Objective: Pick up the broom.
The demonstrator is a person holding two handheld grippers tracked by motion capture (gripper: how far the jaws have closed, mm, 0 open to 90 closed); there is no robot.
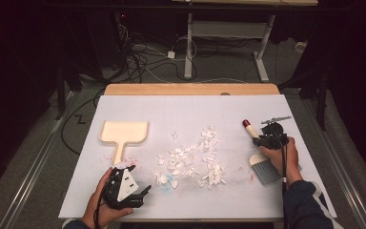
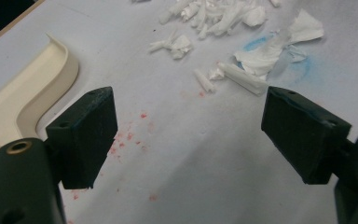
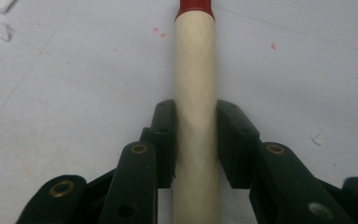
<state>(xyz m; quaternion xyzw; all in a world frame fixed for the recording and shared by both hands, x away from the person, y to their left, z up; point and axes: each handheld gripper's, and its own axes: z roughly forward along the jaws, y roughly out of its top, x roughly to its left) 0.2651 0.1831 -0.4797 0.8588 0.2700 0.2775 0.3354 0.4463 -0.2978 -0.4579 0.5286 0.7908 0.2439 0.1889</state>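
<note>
A hand brush lies at the right of the white board, its cream handle (image 1: pixel 251 131) red-tipped and its grey bristles (image 1: pixel 264 171) pointing toward the person. My right gripper (image 1: pixel 268 139) is shut on the brush handle (image 3: pixel 196 70), both pads pressed against its sides (image 3: pixel 196 128). A cream dustpan (image 1: pixel 124 132) rests at the left, handle toward the near edge. Several torn white paper scraps (image 1: pixel 190 160) are scattered across the middle. My left gripper (image 1: pixel 140 180) sits near the front left, open (image 2: pixel 189 135) and holding nothing, with the dustpan's edge (image 2: pixel 28 98) to its left and scraps (image 2: pixel 214 18) ahead.
The white board (image 1: pixel 195 107) covers a wooden table (image 1: pixel 190 89). Red specks (image 2: pixel 130 135) and a blue smudge (image 2: pixel 261 44) mark the surface. Beyond the table's far edge, cables (image 1: pixel 143 62) and a desk frame (image 1: pixel 228 43) stand on the dark floor.
</note>
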